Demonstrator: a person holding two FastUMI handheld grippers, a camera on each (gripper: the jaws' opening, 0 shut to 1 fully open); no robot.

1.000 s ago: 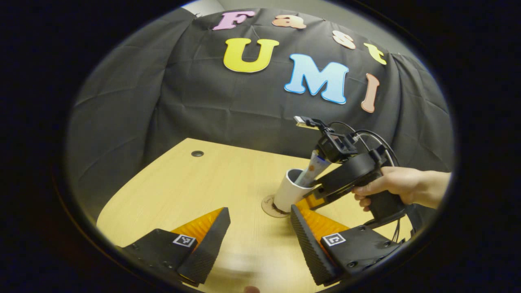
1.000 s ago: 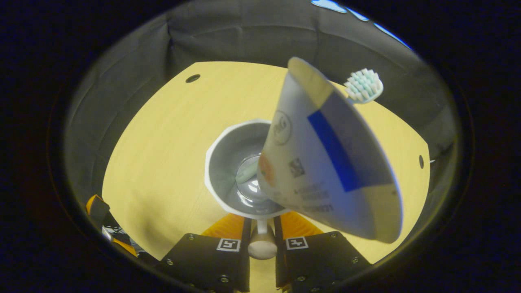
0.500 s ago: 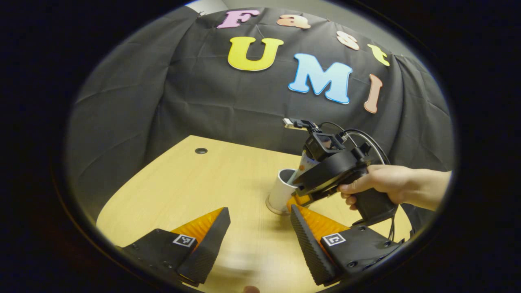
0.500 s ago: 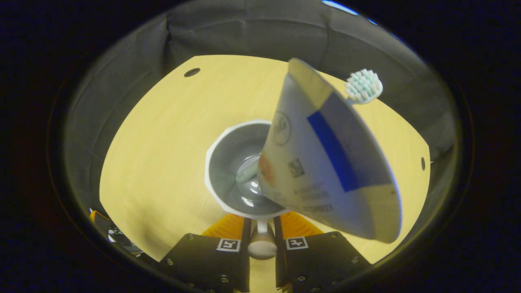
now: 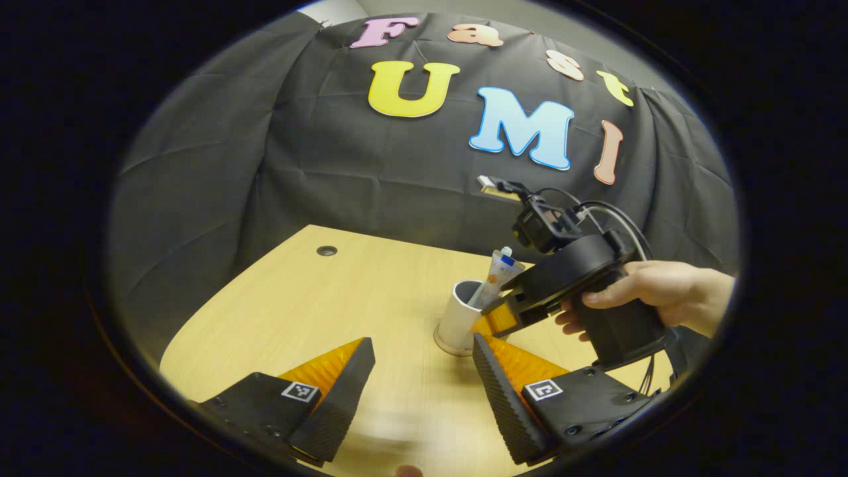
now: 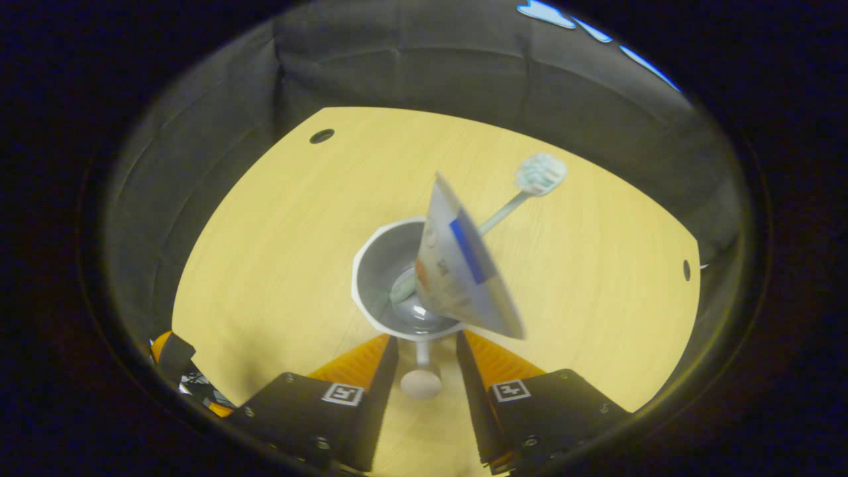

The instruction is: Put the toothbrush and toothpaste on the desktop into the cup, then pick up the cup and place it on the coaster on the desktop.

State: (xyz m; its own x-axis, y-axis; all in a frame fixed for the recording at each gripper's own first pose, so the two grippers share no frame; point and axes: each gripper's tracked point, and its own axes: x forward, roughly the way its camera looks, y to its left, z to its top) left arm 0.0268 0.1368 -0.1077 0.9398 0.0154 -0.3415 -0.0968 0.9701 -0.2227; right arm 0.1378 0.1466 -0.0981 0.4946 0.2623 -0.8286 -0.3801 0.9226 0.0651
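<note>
Desktop [image 6: 278,252]: pale yellow wood grain, small dark round hole [image 6: 322,136] near far edge.
Cup [image 6: 377,265]: white outside and rim, grey shaded inside; handle with beige round knob [image 6: 420,383].
Toothpaste [image 6: 464,271]: white-grey tube, blue stripe, orange-red spot, small dark print, yellowish crimped end.
Toothbrush [image 6: 540,173]: pale mint-green and white bristles, pale green handle.
Coaster [image 5: 445,346]: light brown edge under cup.
Booth wall [image 5: 278,165]: black cloth, creased.
Right gripper [image 6: 426,348] body: black, white square marker tags with black pattern.
</note>
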